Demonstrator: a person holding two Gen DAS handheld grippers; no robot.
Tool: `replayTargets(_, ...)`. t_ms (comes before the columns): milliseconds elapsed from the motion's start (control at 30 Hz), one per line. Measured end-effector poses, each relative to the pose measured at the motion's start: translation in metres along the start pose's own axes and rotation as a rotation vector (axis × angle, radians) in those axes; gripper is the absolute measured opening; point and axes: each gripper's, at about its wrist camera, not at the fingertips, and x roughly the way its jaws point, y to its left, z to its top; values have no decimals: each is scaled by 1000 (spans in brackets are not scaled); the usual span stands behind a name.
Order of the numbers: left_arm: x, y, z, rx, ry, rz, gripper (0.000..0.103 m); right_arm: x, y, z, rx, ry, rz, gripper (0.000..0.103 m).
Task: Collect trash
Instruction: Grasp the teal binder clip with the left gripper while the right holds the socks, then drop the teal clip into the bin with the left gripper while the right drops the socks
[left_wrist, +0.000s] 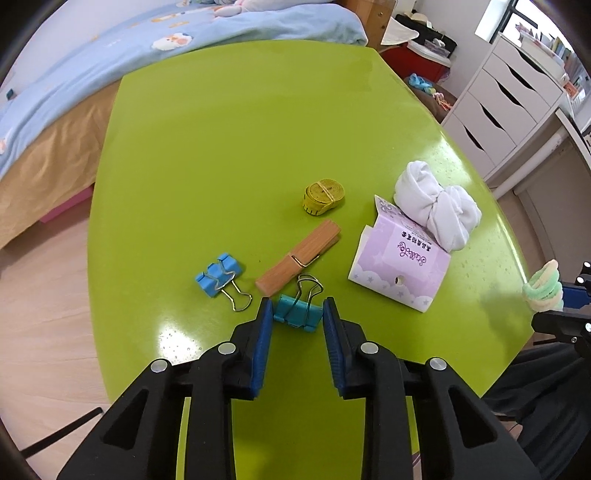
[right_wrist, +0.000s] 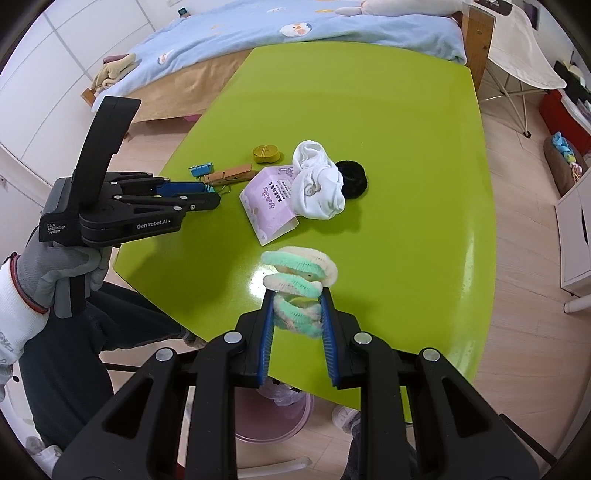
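My left gripper (left_wrist: 297, 312) is closed on a teal binder clip (left_wrist: 296, 314) resting on the green table (left_wrist: 229, 155); its blue pads touch both sides of the clip. Beside it lie a blue binder clip (left_wrist: 218, 275), a wooden clothespin (left_wrist: 298, 258), a yellow tape roll (left_wrist: 324, 195), a purple paper box (left_wrist: 400, 264) and a white balled sock (left_wrist: 437, 205). My right gripper (right_wrist: 298, 301) is shut on a fuzzy green-and-cream hair tie (right_wrist: 299, 284), held above the table's near edge. The left gripper (right_wrist: 207, 194) shows in the right wrist view.
A black scrunchie (right_wrist: 352, 175) lies behind the sock (right_wrist: 319, 186). A pink bin with a plastic bag (right_wrist: 275, 413) stands on the floor under the near table edge. A bed (left_wrist: 92, 74) lies beyond the table, and white drawers (left_wrist: 506, 107) stand at the right.
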Motion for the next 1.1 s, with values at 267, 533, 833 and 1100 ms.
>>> replayTargets(267, -13, -3, -6, 1, -16, -15, 27, -4, 5, -1, -4, -13, -9, 23)
replayTargets(533, -48, -12, -19, 14, -52, -35, 27, -20, 12, -8, -4, -52, -17, 23)
replayTargets(833, -98, -34, -44, 47, -118, -72, 27, -44, 24, -21, -19, -93, -35, 23)
replayTargets(1100, -134, -53, -71, 75, -167, -103, 27, -72, 41, -41, -45, -141, -52, 23)
